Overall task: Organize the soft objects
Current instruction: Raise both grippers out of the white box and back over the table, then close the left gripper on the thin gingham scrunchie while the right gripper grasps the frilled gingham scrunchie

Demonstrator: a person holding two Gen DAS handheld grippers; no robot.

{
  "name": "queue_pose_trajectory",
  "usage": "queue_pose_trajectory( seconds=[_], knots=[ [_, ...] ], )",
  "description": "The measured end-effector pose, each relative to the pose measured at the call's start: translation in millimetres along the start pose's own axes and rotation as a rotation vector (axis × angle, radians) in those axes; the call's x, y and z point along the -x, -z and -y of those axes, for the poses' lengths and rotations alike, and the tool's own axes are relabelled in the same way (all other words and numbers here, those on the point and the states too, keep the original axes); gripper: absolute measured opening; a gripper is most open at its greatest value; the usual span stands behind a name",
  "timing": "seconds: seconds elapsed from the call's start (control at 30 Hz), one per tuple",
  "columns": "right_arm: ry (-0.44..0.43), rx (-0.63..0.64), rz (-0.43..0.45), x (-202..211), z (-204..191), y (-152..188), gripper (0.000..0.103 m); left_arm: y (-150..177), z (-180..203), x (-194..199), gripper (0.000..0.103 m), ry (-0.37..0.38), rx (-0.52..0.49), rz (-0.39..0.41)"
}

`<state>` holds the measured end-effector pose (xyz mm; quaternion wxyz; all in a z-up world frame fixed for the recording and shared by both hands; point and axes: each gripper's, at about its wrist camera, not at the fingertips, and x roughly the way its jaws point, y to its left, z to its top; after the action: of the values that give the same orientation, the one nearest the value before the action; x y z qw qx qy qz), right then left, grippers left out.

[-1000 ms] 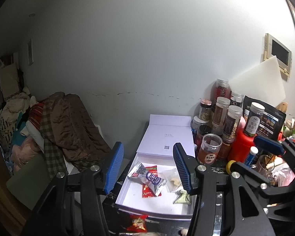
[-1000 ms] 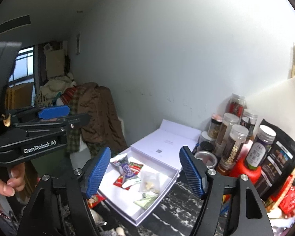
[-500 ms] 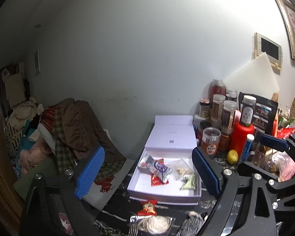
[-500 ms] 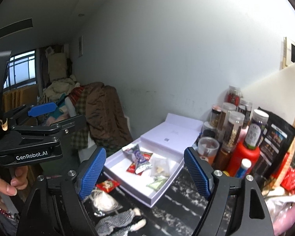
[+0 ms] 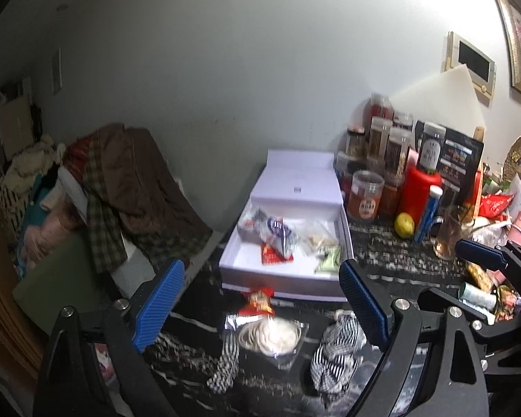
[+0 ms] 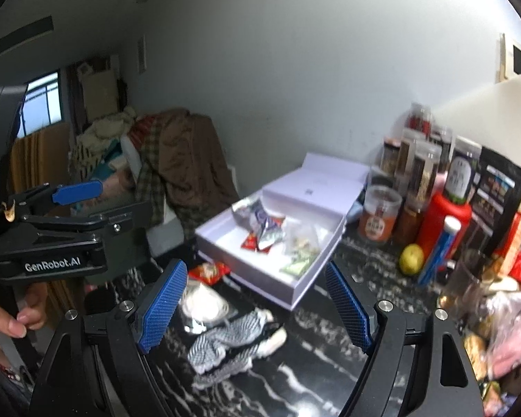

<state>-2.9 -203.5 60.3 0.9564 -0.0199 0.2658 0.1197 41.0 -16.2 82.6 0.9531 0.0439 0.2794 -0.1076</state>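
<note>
An open white box (image 5: pixel 281 283) on the dark marbled table holds several snack packets (image 5: pixel 278 236). In front of it lie a red snack packet (image 5: pixel 258 300), a clear bag with a pale round thing (image 5: pixel 271 335) and two black-and-white striped cloth pieces (image 5: pixel 337 351), (image 5: pixel 225 365). My left gripper (image 5: pixel 262 295) hangs open above them, with nothing between its fingers. In the right wrist view my right gripper (image 6: pixel 255 299) is also open and empty over the striped cloth (image 6: pixel 232 333), the clear bag (image 6: pixel 203 304) and the box (image 6: pixel 295 292).
Jars (image 5: pixel 366 194), a red bottle (image 5: pixel 416 191), a lemon (image 5: pixel 404 224), a blue tube (image 5: pixel 429 212) and a black pouch (image 5: pixel 458 160) crowd the table's right side. Clothes (image 5: pixel 121 180) are piled beyond its left edge. A hand (image 6: pixel 7 316) holds the left gripper.
Both grippers have sunk toward the table, bringing the red packet, the clear bag and the striped cloths into view. The left jaws spread much wider, the right jaws a little.
</note>
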Motion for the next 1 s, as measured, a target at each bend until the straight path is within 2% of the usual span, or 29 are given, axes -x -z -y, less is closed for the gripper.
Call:
queue_pose_trajectory(
  seconds=[0.2, 0.67, 1.0],
  knots=[
    [0.024, 0.012, -0.089, -17, -10, 27, 0.083, 26, -10, -13, 0.092, 0.016, 0.023, -0.083],
    [0.045, 0.007, -0.250, -52, -24, 63, 0.083, 76, -27, -42, 0.092, 0.044, 0.088, -0.232],
    [0.024, -0.033, -0.370, -89, -28, 81, 0.083, 97, -40, -61, 0.092, 0.038, 0.130, -0.293]
  ],
)
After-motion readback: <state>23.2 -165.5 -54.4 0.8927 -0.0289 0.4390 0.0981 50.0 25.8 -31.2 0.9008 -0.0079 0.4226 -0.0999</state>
